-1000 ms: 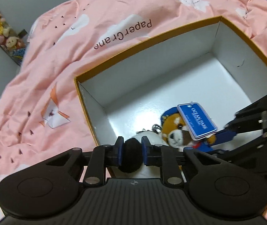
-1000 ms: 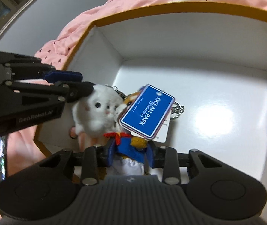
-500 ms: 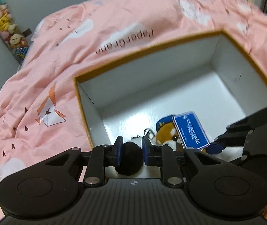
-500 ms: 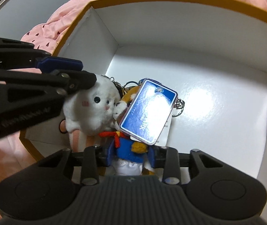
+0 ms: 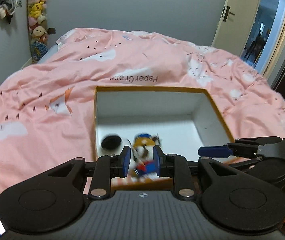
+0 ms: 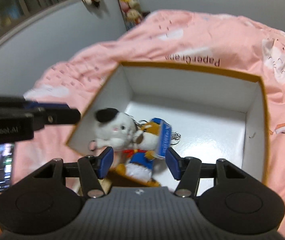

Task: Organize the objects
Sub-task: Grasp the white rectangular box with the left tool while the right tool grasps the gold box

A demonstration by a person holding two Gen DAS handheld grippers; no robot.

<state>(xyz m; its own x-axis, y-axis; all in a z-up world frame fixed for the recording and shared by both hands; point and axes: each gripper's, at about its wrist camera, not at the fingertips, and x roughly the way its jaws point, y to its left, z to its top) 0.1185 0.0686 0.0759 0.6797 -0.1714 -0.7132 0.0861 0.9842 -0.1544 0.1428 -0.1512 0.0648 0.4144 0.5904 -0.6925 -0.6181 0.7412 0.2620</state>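
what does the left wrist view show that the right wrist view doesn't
Only the left wrist view shows the open door and the hallway beyond it.

Only the right wrist view shows the white plush's face, the blue tag edge-on and a lit phone screen.

Both show the white box, the two plush toys lying inside it, free of both claws, and the pink duvet.

A bed [image 5: 42, 104] with a pink quilt [image 5: 162, 64] carries an open box [image 5: 212, 102] near its near edge. A phone [image 6: 3, 166] lies beside the box.
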